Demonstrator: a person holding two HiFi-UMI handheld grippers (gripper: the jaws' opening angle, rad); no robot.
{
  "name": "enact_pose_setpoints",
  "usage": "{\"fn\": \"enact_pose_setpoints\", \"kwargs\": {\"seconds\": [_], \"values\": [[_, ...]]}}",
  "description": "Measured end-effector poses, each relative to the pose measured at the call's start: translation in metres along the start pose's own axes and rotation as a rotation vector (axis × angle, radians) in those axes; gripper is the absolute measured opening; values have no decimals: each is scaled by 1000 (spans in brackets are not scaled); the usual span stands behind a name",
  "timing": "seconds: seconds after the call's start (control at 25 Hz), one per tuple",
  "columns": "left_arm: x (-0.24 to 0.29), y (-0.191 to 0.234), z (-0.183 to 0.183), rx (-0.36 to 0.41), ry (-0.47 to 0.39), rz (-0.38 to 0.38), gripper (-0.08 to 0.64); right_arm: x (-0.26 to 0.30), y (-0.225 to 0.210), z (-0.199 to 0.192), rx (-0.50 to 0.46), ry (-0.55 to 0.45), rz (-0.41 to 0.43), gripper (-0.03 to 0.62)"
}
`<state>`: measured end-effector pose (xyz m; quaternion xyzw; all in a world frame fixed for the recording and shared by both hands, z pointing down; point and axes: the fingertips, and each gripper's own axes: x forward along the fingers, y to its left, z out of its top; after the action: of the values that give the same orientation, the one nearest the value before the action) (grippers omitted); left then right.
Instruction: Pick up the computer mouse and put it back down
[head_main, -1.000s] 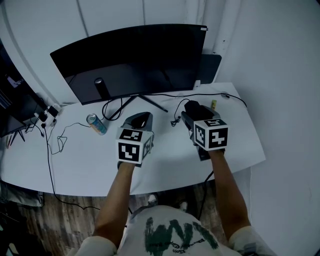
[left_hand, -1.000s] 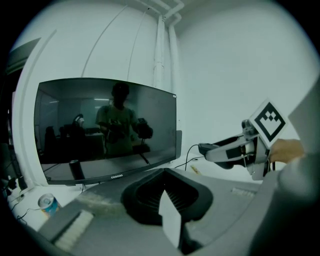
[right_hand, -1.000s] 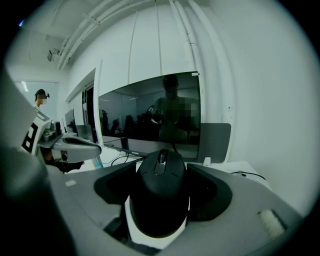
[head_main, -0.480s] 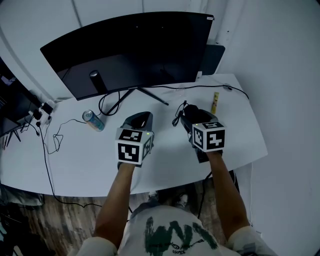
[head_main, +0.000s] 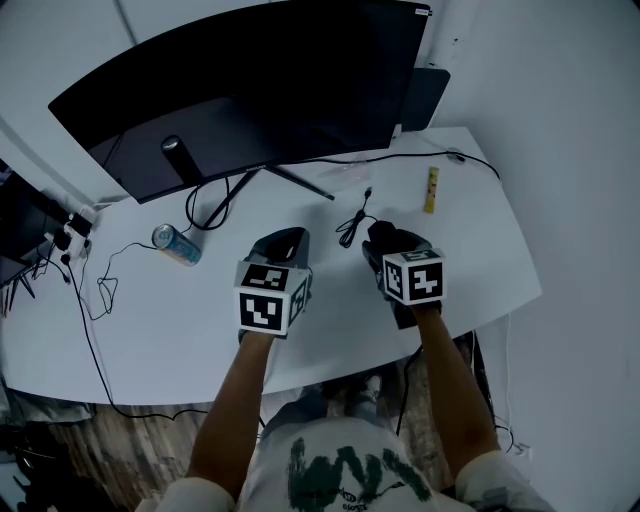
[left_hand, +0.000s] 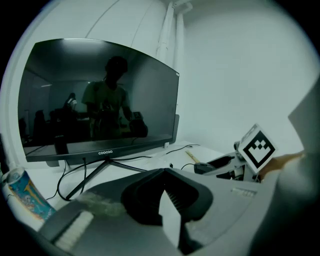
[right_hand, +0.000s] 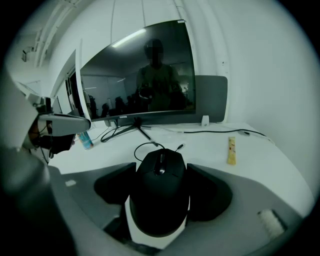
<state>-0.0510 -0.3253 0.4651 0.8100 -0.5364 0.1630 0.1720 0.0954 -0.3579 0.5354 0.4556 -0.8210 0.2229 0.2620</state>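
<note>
The computer mouse (right_hand: 159, 195) lies lengthwise between the jaws of the right hand-held gripper (right_hand: 161, 167), its cable (head_main: 352, 225) trailing ahead in a loop on the white table (head_main: 470, 250). The grip therefore falls on its two long sides, which likely keeps it level for setting down. Those jaws stand wide, pads pressed against the mouse's flanks; whether its base touches the table I cannot tell. The left hand-held gripper (left_hand: 164, 175) hangs alongside, jaws together and empty, apparently spare.
</note>
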Motion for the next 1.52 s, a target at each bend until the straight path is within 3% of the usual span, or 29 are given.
{"fn": "enact_pose_setpoints", "kwargs": {"seconds": [0.72,1.28,1.52], "values": [[34,2,-43,10,105,-83,2,45,-15,-61,2,134,-4,318],[26,6,-39,15,95,-49,2,46,-20,-60,60,139,-5,330],[13,7,-25,24,66,-22,2,34,-17,-47,40,121,-5,328]]}}
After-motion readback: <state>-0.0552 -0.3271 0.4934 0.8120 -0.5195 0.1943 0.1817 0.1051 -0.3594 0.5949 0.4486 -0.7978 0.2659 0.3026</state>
